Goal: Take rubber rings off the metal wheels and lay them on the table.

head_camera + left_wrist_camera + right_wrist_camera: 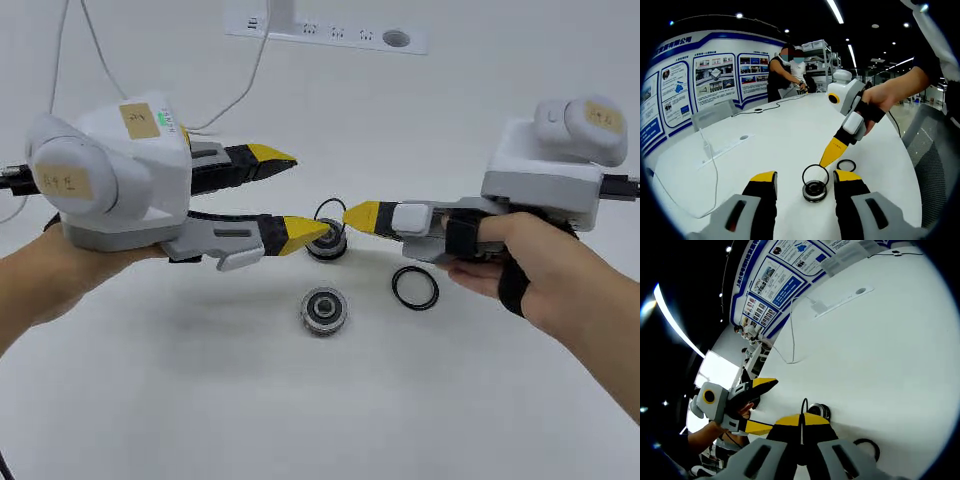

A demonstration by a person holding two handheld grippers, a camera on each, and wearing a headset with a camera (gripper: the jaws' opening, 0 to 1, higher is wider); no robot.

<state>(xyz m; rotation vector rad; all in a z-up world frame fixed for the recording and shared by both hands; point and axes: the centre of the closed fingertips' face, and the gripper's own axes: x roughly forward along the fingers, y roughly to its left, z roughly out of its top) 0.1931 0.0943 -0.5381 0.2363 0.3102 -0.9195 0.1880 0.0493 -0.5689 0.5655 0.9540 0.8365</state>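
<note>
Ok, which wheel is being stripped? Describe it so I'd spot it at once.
On the white table, find where the left gripper and right gripper point at each other: the far metal wheel sits between their yellow tips. Unlike the near wheel, it has a thin black rubber ring standing up off it.

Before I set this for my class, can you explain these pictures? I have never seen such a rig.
A person holds a plier-like tool with yellow-tipped jaws in each hand. One picture comes from a headset camera, the others from cameras on the tools. On the white table lie two round metal wheels and a loose black rubber ring. The right hand-held gripper pinches another black rubber ring, partly off the far wheel, which sits between the open jaws of the left hand-held gripper.
</note>
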